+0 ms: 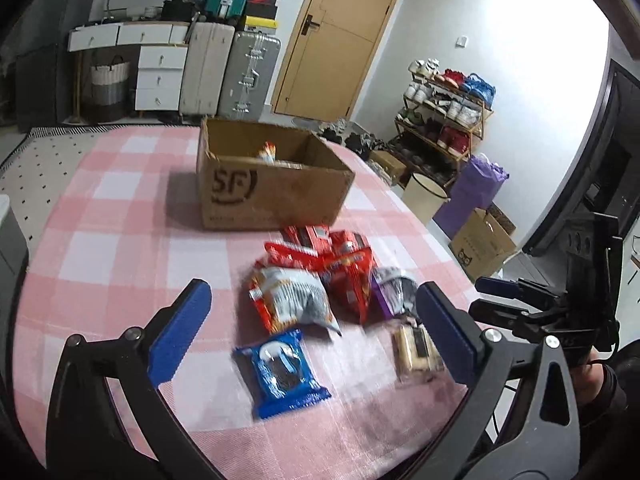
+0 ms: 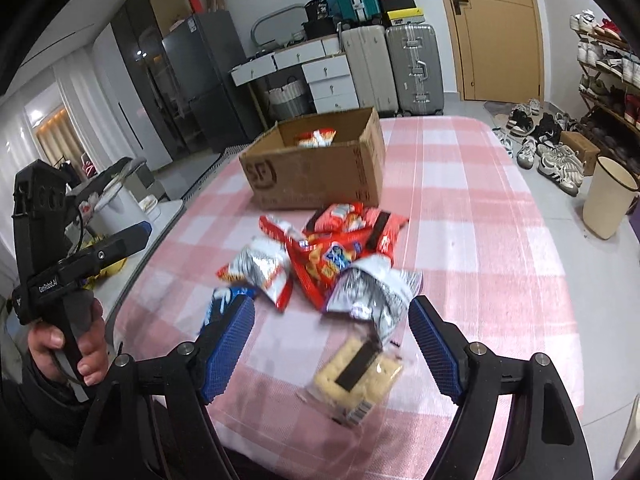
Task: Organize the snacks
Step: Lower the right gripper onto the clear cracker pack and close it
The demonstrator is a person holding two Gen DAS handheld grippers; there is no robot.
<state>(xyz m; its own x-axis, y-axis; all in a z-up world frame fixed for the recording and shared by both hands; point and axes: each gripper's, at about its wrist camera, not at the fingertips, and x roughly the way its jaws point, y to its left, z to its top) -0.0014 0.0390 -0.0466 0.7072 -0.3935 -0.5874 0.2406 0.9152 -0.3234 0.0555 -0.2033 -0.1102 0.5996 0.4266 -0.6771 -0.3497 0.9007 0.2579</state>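
A brown cardboard box [image 1: 276,196] stands on the pink checked table [image 1: 100,240] and holds a red-and-white snack [image 2: 317,137]. In front of it lies a pile of red and silver snack bags [image 1: 320,272], a blue cookie pack [image 1: 282,372] and a clear pack of crackers [image 2: 356,376]. My left gripper [image 1: 312,338] is open above the blue pack. My right gripper [image 2: 332,356] is open above the cracker pack. Each gripper also shows in the other's view, the right gripper [image 1: 504,300] at the right and the left gripper [image 2: 132,240] at the left.
Suitcases [image 1: 228,68] and white drawers [image 1: 156,72] stand against the back wall beside a wooden door [image 1: 332,36]. A shoe rack [image 1: 444,120], a cream bin [image 2: 608,200] and floor boxes [image 1: 484,244] are to the table's right. A fridge [image 2: 200,80] stands at the left.
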